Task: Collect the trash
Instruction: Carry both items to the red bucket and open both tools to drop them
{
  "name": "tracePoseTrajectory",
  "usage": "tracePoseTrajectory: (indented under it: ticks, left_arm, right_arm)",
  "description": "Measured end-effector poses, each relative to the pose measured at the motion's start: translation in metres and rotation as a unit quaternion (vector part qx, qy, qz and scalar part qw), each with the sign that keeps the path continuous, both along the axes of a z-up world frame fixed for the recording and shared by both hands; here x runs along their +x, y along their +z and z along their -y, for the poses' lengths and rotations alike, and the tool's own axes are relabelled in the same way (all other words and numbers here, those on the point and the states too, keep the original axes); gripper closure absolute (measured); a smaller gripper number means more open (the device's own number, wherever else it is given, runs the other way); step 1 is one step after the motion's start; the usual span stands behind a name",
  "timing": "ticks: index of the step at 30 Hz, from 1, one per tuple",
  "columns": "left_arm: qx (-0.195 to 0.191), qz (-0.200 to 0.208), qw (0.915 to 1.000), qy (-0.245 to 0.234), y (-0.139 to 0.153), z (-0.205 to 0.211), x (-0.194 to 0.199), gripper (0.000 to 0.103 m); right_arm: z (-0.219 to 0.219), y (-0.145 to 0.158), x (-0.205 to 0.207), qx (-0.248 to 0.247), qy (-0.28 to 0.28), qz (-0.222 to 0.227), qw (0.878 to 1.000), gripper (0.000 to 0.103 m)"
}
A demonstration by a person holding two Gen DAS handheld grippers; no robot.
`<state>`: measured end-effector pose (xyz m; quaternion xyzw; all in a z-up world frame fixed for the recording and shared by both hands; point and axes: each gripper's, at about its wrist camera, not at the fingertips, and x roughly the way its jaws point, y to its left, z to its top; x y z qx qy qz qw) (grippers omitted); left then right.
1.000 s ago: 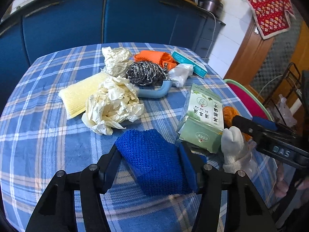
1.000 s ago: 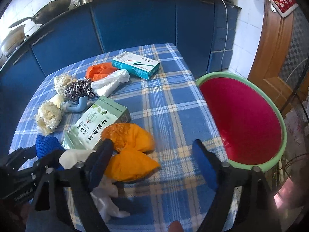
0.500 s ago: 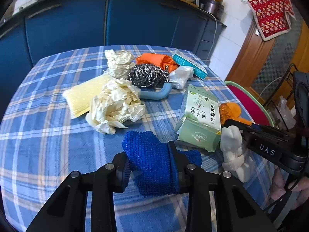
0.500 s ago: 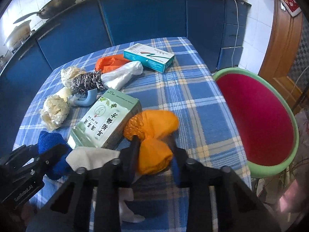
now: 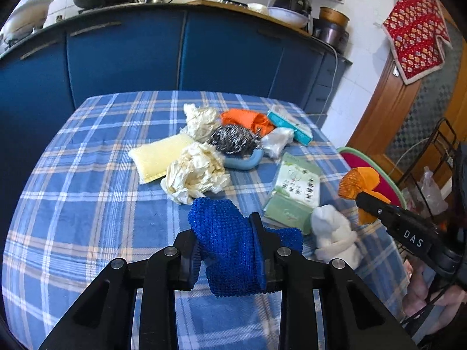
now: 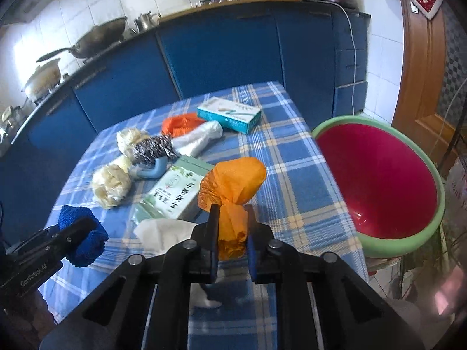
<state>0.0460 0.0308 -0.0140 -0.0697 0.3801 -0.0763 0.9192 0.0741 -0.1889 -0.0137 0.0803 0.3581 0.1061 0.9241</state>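
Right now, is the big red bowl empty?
Empty, as far as shows: the red bowl has only bare, shiny inside, though its near side is hidden.

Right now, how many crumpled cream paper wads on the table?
2. One cream wad lies mid-table against the yellow sponge; the other cream wad sits farther back, behind the steel scourer. More could be hidden under the pile.
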Motion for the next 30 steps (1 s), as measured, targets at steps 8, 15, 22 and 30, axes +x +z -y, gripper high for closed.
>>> tracePoseTrajectory:
  ticks: [8, 15, 22, 30]
  left_arm:
    - [-0.016, 0.018, 0.9995, -0.019, 0.024, 0.018, -0.002, 0.073]
    - [-0.021, 0.031, 0.9981, -0.049, 0.041, 0.043, 0.009, 0.073]
    - [-0.012, 0.034, 0.9955, -0.088, 0.048, 0.081, 0.024, 0.073]
    - [-0.012, 0.024, 0.9902, -0.137, 0.05, 0.135, 0.048, 0.073]
  right_arm:
    - [0.02, 0.018, -0.012, 0.015, -0.016, 0.016, 1.0, 0.085]
    - [0.043, 0.028, -0.018, 0.018, -0.042, 0.026, 0.999, 0.085]
    - [0.072, 0.028, -0.016, 0.018, -0.068, 0.024, 0.997, 0.085]
    - [0.111, 0.02, -0.009, 0.03, -0.105, 0.016, 0.994, 0.085]
